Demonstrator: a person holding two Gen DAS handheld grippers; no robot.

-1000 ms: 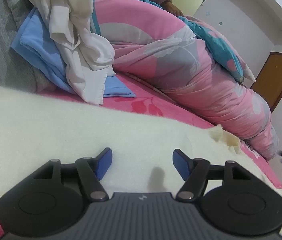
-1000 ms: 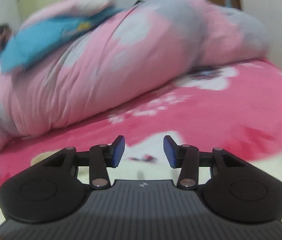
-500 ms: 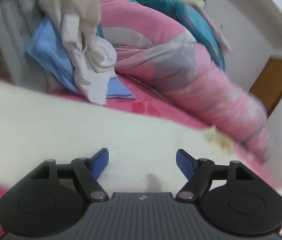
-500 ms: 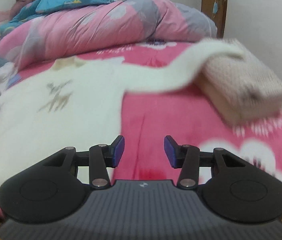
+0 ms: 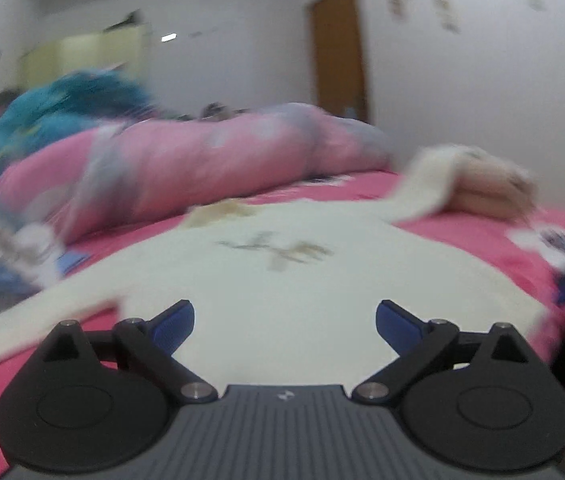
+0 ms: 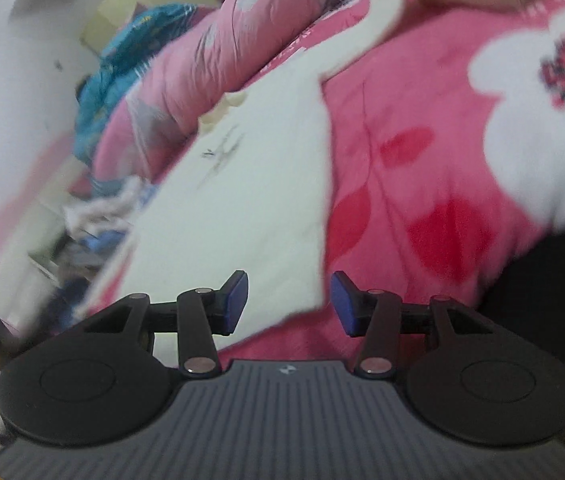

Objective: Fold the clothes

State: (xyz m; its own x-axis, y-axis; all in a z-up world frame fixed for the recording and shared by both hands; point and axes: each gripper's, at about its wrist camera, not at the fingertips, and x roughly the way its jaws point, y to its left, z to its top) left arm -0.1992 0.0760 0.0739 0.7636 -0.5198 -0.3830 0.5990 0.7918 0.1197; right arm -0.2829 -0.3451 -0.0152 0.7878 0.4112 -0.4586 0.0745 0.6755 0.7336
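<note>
The left gripper (image 5: 285, 322) has its two blue pads widening apart, nothing between them; it hangs over the lower edge of the white sweater (image 5: 282, 276), which lies flat on the pink bedsheet (image 5: 482, 236) in the middle of the frame. The sweater's long axis runs from the bottom of the frame toward its beige collar (image 5: 218, 213) at the upper centre; one sleeve trails to the lower left, the other stretches to the upper right, where its end drapes over a folded beige garment (image 5: 490, 190). The right gripper (image 6: 289, 303) stands half spread and empty, its pads straddling the sweater's near corner (image 6: 242, 208); in this view the sweater runs diagonally from bottom centre to the collar at upper centre, with the one sleeve climbing to the top edge.

One sweater, two sleeves, one folded garment; two grippers. Behind the collar a rolled pink floral quilt (image 5: 202, 164) lies across the bed, with a teal blanket (image 5: 54, 112) heaped on it at upper left; loose white and blue clothes (image 5: 14, 252) sit blurred at the left edge; a brown door (image 5: 338, 52) stands at the upper right.
</note>
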